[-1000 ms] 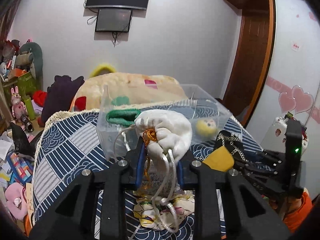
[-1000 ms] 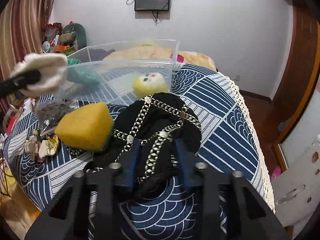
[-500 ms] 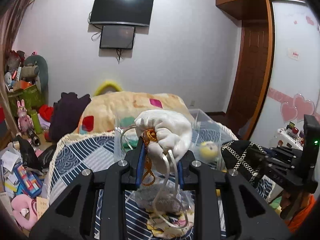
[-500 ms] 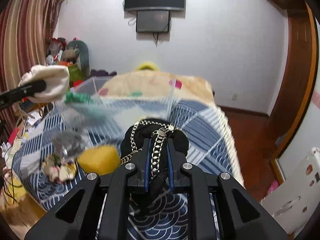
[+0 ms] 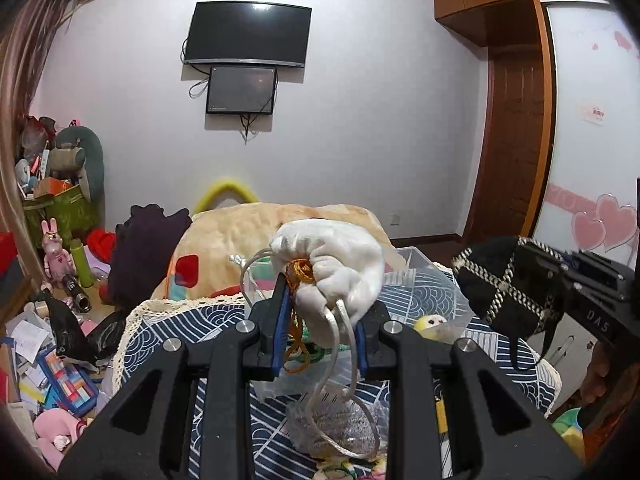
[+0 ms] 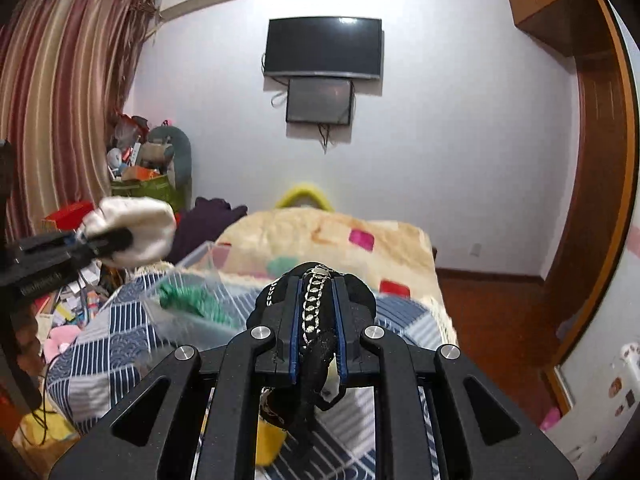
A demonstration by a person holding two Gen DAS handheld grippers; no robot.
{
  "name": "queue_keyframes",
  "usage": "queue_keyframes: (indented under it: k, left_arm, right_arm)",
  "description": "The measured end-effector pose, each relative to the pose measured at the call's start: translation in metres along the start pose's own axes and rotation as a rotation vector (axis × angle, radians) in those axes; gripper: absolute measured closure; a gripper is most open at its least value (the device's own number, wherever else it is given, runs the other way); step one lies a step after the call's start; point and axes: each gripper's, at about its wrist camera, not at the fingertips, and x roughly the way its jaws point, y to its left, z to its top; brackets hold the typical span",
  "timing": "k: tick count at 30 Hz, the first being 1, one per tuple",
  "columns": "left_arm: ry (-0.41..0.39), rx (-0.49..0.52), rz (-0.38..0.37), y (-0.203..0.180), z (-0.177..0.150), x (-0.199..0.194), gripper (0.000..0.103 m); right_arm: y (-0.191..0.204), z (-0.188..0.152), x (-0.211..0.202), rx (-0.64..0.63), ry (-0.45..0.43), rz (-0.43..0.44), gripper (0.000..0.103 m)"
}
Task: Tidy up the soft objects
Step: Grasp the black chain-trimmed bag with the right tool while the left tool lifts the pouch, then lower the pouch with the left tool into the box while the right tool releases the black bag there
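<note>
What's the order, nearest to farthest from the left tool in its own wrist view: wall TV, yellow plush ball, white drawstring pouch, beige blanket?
1. White drawstring pouch: clamped in the left tool.
2. Yellow plush ball: just right of the tool, in the clear plastic bin.
3. Beige blanket: on the bed behind the bin.
4. Wall TV: on the back wall.

"DAS" — on right claw [image 5: 516,280] body
</note>
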Motion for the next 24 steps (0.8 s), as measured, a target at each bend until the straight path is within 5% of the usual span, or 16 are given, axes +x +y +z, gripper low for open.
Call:
queue_keyframes:
  k: [11,24]
  left_arm:
    - [0.100,0.013,-0.012,-0.004,-0.003,0.053,0.076]
    - [0.241,0.048,-0.033,-0.015,-0.025,0.111,0.076]
  right_arm:
    - [0.011,0.017,0.047,-0.010,0.010,-0.010,0.091]
    - [0.015,-0.001,0.100,-0.033,0.157,0.021,0.090]
